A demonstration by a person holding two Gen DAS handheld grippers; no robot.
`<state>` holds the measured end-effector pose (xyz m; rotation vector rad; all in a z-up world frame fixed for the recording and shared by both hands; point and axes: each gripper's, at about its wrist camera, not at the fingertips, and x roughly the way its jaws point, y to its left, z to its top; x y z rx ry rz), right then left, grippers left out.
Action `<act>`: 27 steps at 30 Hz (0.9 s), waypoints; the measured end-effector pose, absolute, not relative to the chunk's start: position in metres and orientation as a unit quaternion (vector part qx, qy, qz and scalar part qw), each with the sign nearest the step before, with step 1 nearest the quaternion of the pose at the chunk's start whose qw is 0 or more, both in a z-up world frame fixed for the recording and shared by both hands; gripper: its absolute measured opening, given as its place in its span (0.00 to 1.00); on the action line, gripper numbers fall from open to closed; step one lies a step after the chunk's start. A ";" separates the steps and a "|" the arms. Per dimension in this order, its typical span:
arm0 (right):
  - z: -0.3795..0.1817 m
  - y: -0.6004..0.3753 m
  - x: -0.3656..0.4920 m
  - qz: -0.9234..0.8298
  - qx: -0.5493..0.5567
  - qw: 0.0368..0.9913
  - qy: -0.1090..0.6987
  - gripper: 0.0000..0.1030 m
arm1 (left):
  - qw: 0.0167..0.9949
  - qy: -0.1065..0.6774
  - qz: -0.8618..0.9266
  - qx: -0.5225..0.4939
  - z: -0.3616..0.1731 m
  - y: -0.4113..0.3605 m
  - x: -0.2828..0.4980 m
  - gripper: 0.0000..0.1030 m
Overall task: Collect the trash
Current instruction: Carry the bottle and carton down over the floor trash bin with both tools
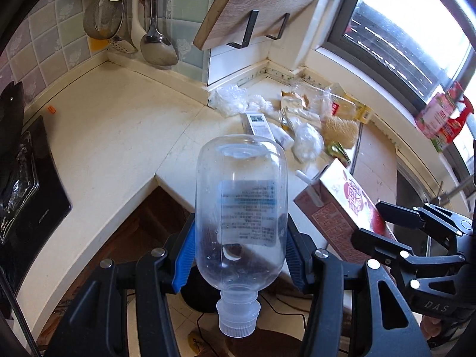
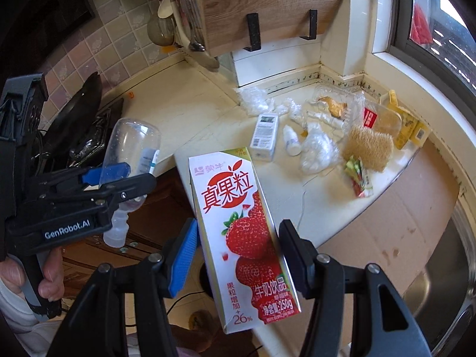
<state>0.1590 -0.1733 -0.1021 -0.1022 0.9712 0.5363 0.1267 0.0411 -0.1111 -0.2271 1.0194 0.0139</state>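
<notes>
Two grabbed: left tool [image 1: 239, 255] holding bottle [image 1: 241, 208], right tool [image 2: 238, 255] holding carton [image 2: 241, 226]. Roughly ten scraps [image 2: 315, 145] left mid-frame on desk [image 2: 184, 110], probably.

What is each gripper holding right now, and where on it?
Left gripper clamps the clear plastic bottle around its lower body, neck down. Right gripper clamps the strawberry milk carton mid-body.

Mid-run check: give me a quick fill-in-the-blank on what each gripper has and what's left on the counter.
The left gripper is shut on a clear plastic ____, cap end toward the camera.
The right gripper is shut on a ____ milk carton.
The bristly brush lies on the ____ among wrappers.
The white box on the counter is held by ____ gripper.

Missing words: bottle; strawberry; counter; neither
</notes>
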 end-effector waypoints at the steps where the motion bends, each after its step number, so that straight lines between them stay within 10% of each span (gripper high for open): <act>1: -0.105 -0.169 0.149 0.254 -0.044 0.847 0.464 0.55 | 0.865 0.489 0.004 -0.107 -0.112 0.042 0.118 0.50; 11: -0.175 -0.120 0.074 0.240 -0.044 0.819 0.519 0.55 | 0.824 0.554 -0.016 -0.122 -0.184 0.072 0.045 0.51; 27: -0.478 -0.078 0.073 0.145 0.011 0.745 0.651 0.55 | 0.729 0.659 -0.037 -0.179 -0.468 0.107 0.021 0.52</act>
